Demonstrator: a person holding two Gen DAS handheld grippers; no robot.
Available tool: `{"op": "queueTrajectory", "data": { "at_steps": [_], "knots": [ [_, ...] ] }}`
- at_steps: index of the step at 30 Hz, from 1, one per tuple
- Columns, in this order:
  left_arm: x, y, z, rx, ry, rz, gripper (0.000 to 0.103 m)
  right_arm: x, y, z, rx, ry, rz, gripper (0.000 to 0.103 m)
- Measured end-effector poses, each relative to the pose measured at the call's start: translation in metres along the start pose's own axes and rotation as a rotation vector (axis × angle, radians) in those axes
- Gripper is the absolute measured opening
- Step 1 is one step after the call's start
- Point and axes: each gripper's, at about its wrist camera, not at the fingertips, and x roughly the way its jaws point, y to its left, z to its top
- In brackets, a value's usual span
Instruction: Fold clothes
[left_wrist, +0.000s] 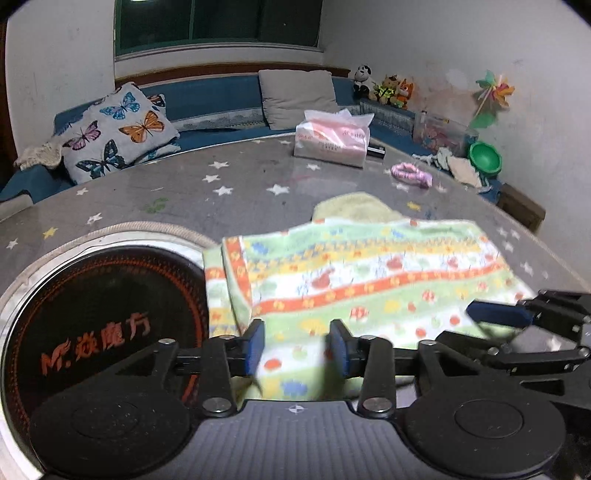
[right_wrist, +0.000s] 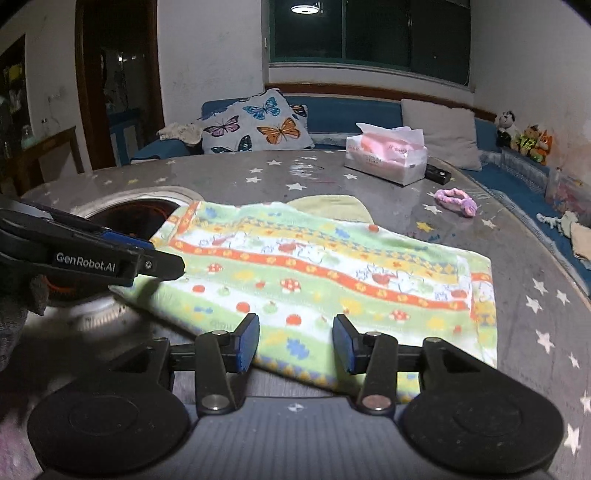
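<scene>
Patterned towel (right_wrist: 325, 273): it lies folded over on the grey star-printed desk (right_wrist: 517, 266), its left edge overlapping the rim of the round hotplate (left_wrist: 107, 317) sunk into the desk; doubled layers show along that left edge, so a first fold looks done.
Pale yellow cloth (right_wrist: 328, 205): it peeks out from under the towel's far edge, probably the next piece waiting or a layer left beneath; which one cannot be told.
Left claw (left_wrist: 297, 349): half open over the towel's near edge on the hotplate side, its blue pads on either side of the fabric with a gap showing; whether the pads still touch the cloth is blurred, but they are not pressing it, so the towel reads as let go.
Right claw (right_wrist: 295, 343): half open at the towel's near edge, further from the hotplate, the hem passing between the blue pads without being pinched.
Why both sit there: the two claws flank the same near hem, which suits laying a folded edge down evenly and then freeing it at both corners.
Step judged: the release at the end of a fold; another fold across the towel's long side likely remains.
Risk: the end lying over the hotplate rim sits unevenly, so a later fold may go crooked there.
Tissue pack (right_wrist: 386, 157): beyond the towel's far edge, well apart, out of the working area.
Pink hair band (right_wrist: 456, 201): right of the towel's far corner, also clear of it.
</scene>
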Motion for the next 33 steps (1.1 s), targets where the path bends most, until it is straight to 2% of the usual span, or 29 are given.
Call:
{"op": "queueTrajectory", "data": {
  "at_steps": [3, 4, 7, 10, 11, 12, 14, 21, 23, 33],
  "knots": [
    [-0.004, -0.002, -0.004, 0.011, -0.01, 0.02, 0.048, -0.006, 0.004, -0.001, -0.005, -0.01, -0.016, 0.05],
    [-0.008, -0.002, -0.004, 0.008, -0.013, 0.019, 0.049, -0.009, 0.003, -0.001, 0.007, -0.014, -0.015, 0.055],
    [-0.02, -0.002, -0.007, -0.002, -0.031, 0.011, 0.058, -0.015, 0.0, -0.004, 0.04, -0.018, -0.015, 0.058],
    [-0.031, -0.005, -0.012, -0.008, -0.041, 0.013, 0.071, -0.019, -0.001, -0.009, 0.08, -0.02, -0.028, 0.075],
    [-0.035, -0.006, -0.014, -0.007, -0.044, 0.018, 0.076, -0.02, -0.002, -0.01, 0.094, -0.023, -0.028, 0.075],
    [-0.038, -0.007, -0.017, -0.005, -0.048, 0.023, 0.078, -0.022, -0.003, -0.012, 0.108, -0.027, -0.029, 0.076],
    [-0.042, -0.01, -0.021, 0.001, -0.05, 0.036, 0.083, -0.026, -0.003, -0.015, 0.138, -0.031, -0.027, 0.086],
    [-0.053, -0.014, -0.034, -0.003, -0.036, 0.06, 0.097, -0.035, 0.002, -0.021, 0.15, -0.045, -0.067, 0.094],
    [-0.055, -0.014, -0.038, -0.01, -0.031, 0.062, 0.101, -0.038, 0.004, -0.024, 0.151, -0.044, -0.083, 0.102],
    [-0.063, -0.012, -0.054, -0.039, -0.018, 0.05, 0.103, -0.044, 0.011, -0.033, 0.135, -0.022, -0.115, 0.103]
  ]
}}
